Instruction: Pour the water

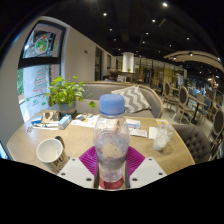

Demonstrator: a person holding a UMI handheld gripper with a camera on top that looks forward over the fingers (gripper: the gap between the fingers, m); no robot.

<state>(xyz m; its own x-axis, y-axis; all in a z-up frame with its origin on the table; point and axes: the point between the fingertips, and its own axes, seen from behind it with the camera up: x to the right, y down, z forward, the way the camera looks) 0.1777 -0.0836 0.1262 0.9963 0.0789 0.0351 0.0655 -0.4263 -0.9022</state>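
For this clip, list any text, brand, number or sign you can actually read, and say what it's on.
None can be read.
Poster on the wall behind the potted plant: graphics show, lettering too small to read.
Water bottle between the gripper fingers: no readable label.
White mug and papers on the table: no readable print.

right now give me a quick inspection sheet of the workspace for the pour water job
surface: round wooden table, lit and mostly bare near the fingers
job's things: clear plastic water bottle with blue cap on, upright between the fingers; clear glass beyond it to one side; white mug on the other side
clutter: potted plant, books or papers near it
grippers: gripper with magenta pads both pressed on the bottle
cables: nothing seen
surroundings: cafe-like room, cushioned bench, chairs, window, ceiling spotlights
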